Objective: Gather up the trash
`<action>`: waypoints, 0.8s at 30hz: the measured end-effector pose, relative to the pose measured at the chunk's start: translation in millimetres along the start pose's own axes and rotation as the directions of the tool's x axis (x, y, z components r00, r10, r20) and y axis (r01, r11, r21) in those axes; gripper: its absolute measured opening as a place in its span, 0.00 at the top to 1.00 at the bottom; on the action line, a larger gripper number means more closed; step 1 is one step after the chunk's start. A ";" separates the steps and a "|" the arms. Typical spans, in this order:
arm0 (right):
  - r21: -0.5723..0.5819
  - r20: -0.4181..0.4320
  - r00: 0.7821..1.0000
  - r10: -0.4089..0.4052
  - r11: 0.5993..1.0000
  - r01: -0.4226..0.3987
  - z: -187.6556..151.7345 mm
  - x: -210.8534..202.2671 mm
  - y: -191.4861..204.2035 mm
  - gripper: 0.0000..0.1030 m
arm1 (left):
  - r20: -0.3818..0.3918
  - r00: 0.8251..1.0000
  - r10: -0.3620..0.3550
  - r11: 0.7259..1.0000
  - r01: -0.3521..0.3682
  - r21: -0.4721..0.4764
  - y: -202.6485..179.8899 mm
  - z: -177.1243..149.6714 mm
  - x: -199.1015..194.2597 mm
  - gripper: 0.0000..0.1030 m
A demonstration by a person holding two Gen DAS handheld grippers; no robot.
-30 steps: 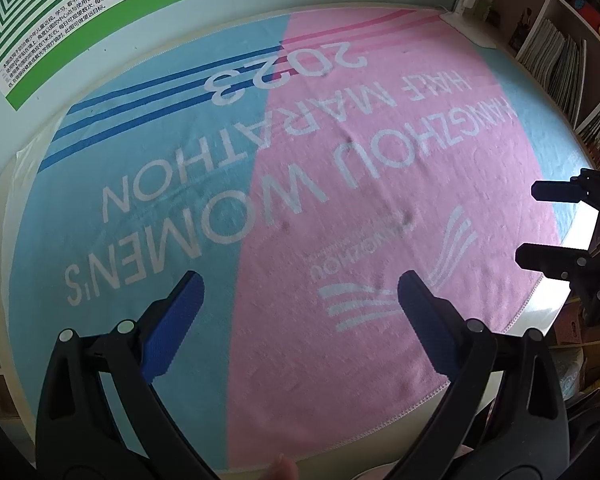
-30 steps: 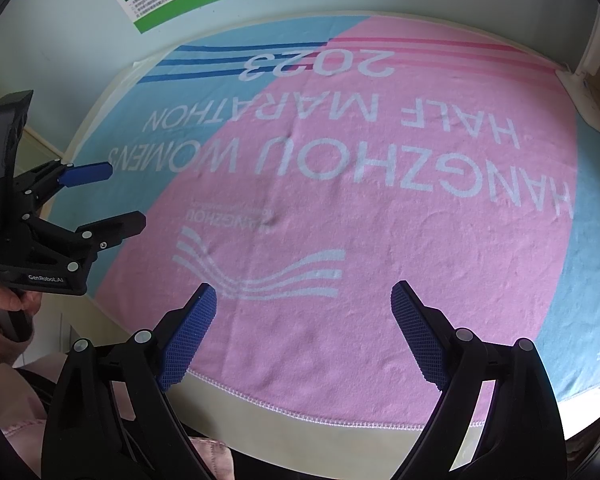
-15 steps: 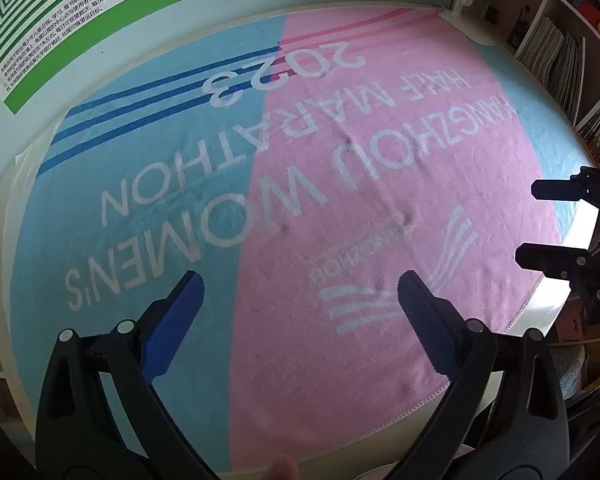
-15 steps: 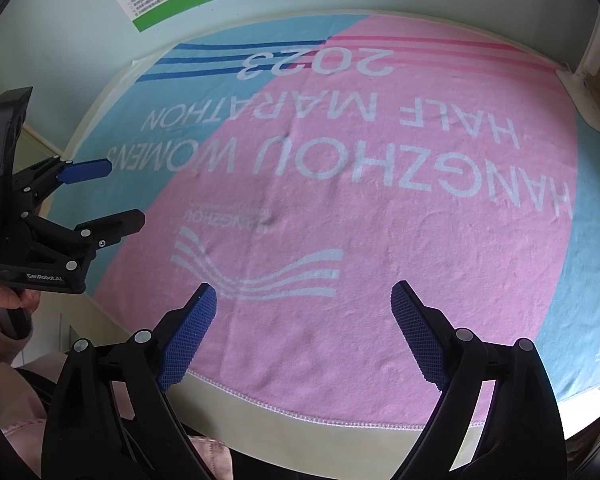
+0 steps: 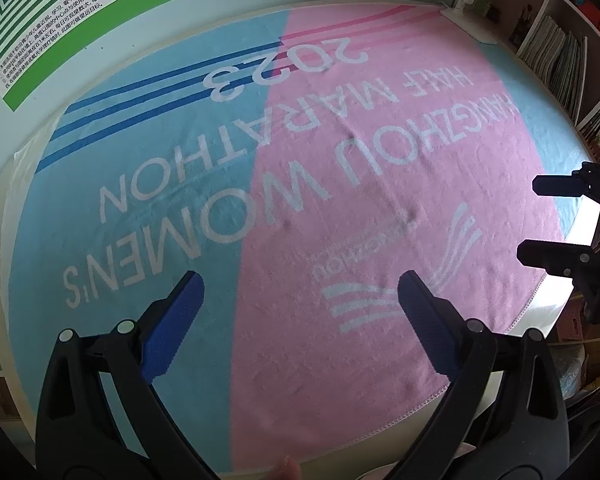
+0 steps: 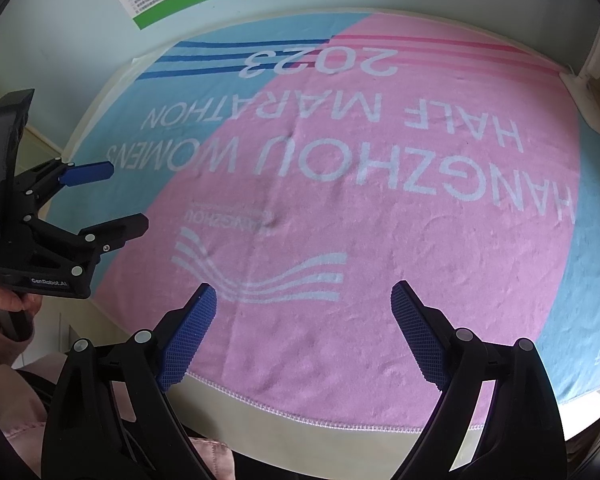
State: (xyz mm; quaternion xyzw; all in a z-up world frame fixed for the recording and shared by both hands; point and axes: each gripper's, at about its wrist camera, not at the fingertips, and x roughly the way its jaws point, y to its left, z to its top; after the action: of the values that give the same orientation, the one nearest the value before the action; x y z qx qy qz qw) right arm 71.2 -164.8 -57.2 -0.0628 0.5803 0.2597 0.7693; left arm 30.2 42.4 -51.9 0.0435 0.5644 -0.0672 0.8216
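Observation:
A pink and light-blue towel [image 5: 340, 208] printed with white letters covers the table, and I see no loose piece of trash on it in either view. A few small dark dimples [image 5: 410, 216] mark the cloth. My left gripper [image 5: 300, 280] hovers over the towel's near part, open, with nothing between its blue pads. It also shows at the left of the right wrist view, left gripper [image 6: 126, 196], held by a hand [image 6: 4, 308]. My right gripper [image 6: 303, 290] hangs over the towel's near hem, open and empty. In the left wrist view the right gripper [image 5: 528, 216] sits at the right edge.
A green and white poster [image 5: 80, 12] hangs on the back wall. Shelves of books [image 5: 560, 60] stand to the right. A white base [image 6: 588, 104] sits at the far right corner. The pale table rim [image 6: 320, 440] runs below the towel's stitched hem.

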 end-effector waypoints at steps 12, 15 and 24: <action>-0.001 -0.004 1.000 -0.001 1.000 0.001 2.0 0.1 -0.2 0.14 | 0.012 1.000 0.027 0.999 -0.027 0.021 -2.7 -2.0 2.2 0.07; 0.000 -0.003 1.000 -0.001 1.000 0.001 2.0 0.0 0.0 0.14 | 0.024 0.999 0.026 1.000 -0.026 0.008 0.4 -2.4 2.3 0.07; -0.001 -0.005 1.000 -0.001 1.000 0.001 0.8 -1.0 -1.1 0.14 | 0.010 1.000 0.027 1.000 -0.027 0.010 1.6 -2.9 3.9 0.07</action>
State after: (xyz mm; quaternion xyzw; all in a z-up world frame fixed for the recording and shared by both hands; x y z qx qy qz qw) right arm 72.3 -165.7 -56.2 -0.0639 0.5820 0.2596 0.7680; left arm 29.2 44.2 -56.6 0.0550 0.5595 -0.0592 0.8249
